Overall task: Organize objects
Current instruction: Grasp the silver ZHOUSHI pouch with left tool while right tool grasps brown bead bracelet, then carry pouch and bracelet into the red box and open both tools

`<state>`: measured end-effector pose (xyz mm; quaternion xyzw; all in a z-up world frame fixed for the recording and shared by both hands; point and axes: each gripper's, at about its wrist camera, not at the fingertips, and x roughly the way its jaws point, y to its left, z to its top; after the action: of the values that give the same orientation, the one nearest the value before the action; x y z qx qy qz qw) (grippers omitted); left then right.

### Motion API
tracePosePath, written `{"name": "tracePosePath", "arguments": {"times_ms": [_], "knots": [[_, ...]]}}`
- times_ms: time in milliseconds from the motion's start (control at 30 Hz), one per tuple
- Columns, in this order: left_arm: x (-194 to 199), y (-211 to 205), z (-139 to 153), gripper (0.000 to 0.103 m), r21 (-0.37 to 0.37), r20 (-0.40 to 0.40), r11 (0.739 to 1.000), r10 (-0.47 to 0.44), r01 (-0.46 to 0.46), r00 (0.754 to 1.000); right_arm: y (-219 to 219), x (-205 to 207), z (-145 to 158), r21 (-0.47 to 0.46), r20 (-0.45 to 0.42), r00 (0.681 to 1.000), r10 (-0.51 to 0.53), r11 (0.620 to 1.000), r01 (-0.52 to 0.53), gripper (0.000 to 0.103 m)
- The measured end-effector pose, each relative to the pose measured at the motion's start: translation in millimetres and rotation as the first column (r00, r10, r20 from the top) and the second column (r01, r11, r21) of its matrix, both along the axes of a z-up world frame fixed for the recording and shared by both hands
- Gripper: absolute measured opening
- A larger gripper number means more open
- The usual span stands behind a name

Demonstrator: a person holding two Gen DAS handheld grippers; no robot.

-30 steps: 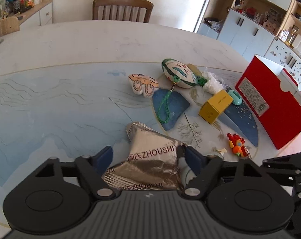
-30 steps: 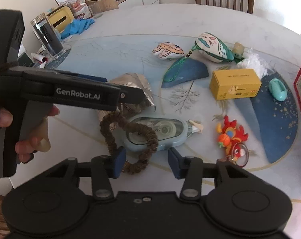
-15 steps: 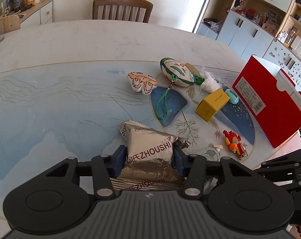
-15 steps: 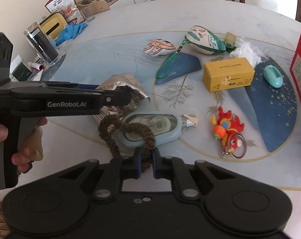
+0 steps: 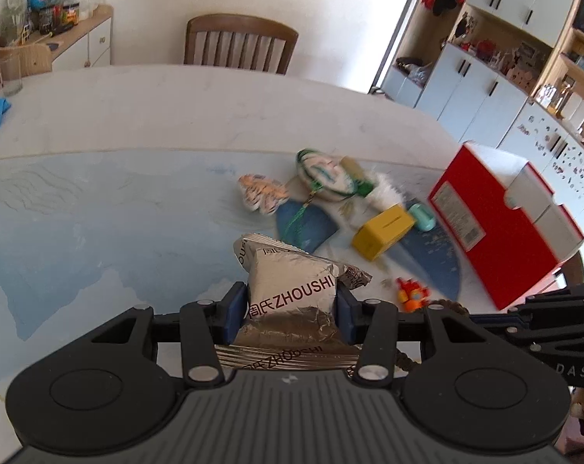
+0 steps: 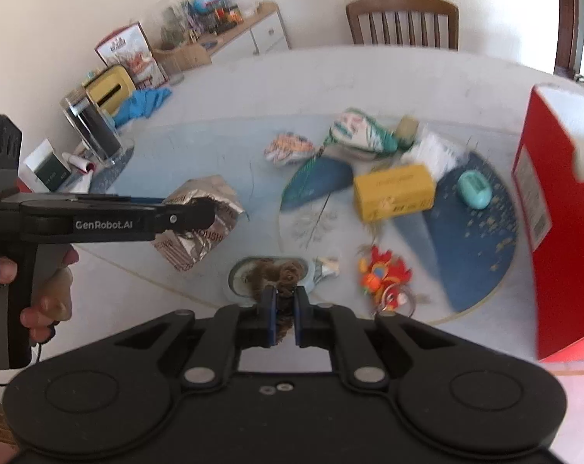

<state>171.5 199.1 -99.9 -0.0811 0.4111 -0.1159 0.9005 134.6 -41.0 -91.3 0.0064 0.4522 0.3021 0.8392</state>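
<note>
Silver crinkled foil snack packet [image 5: 292,294] clenched between the left gripper [image 5: 290,311] pads, raised off the pale round table [image 5: 137,108]; red open-topped box [image 5: 496,224] well apart, nothing visibly sorted yet. Brown coiled hair tie [image 6: 282,276] pinched tight in the right gripper [image 6: 283,321], above the table's scattered trinkets.

One foil packet [image 5: 292,290], one yellow box [image 6: 394,192], one red box [image 5: 500,228].
</note>
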Motion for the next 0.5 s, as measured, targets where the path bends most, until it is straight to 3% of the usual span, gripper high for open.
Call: {"name": "tracePosePath", "arguments": {"times_ms": [267,500], "knots": [[-2.5,-30.3,40.3,0.047,0.01,0.052,1.0,-0.022,0.022,0.998,-31.0,0.7,38.4,0.021,0.112,0.992,-0.057,0.998,0.055,0.007],[-3.6,-69.2,67.1,0.047,0.021,0.09,0.997,-0.07,0.069,0.993,-71.8,5.7,64.0,0.049,0.15,0.979,-0.139,0.99,0.134,0.007]]}}
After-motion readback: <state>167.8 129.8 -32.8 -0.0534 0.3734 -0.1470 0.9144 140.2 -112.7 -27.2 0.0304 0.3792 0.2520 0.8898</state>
